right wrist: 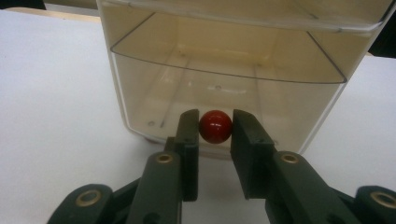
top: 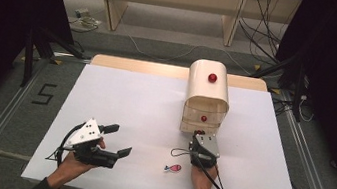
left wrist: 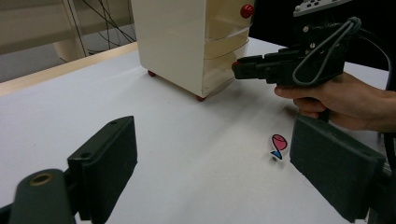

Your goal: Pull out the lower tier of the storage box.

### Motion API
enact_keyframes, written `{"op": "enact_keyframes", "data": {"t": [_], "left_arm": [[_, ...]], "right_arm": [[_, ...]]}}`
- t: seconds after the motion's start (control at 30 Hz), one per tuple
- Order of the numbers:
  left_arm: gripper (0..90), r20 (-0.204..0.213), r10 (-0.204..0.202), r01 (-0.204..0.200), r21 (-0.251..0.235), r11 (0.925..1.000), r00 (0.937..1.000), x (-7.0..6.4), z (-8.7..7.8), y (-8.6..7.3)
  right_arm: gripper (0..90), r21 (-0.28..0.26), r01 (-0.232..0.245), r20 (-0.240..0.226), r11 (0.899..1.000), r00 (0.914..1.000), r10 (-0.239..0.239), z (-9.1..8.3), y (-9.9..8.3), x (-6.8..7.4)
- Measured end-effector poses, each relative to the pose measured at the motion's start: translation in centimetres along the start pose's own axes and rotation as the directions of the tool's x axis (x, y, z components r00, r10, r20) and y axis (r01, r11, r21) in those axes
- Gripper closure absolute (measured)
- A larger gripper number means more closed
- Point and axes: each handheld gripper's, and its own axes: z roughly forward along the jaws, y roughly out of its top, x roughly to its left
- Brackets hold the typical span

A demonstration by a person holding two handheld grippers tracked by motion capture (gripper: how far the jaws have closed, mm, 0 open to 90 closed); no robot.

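Where the floor left of the worktop (top: 121,92) carries a taped "5" (top: 44,94), nothing else is legible — right tongs (right wrist: 215,127) clamp the glossy red knob (right wrist: 215,126) of the cream drawer unit's (top: 207,98) bottom drawer; left tongs (top: 117,140) gape, empty.

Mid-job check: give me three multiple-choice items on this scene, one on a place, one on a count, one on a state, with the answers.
1. Where does the fish tag lie?
A. On the white table, between the two tools
B. In the lowest drawer
C. On top of the drawer unit

2. How many red knobs show on the drawer unit in the high view?
A. One
B. Three
C. Five

3. How does the right tool stand?
A. Wide open, away from the unit
B. Shut on the lowest red knob
C. Holding the fish tag

Answers: 1 A, the high view shows it on the table before the unit. 2 B, one on the curved top, two on the drawer fronts. 3 B, the right gripper view shows both jaws against the knob; the left tool is open.
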Motion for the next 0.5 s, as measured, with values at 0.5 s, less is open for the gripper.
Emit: {"op": "enact_keyframes", "data": {"t": [0.5], "left_arm": [[14.7,0.0,0.001,-0.001,0.0,1.0,1.0,0.0,-0.02,0.01]], "right_arm": [[73.8,0.002,0.0,-0.001,1.0,1.0,0.0,-0.02,0.02,-0.04]]}}
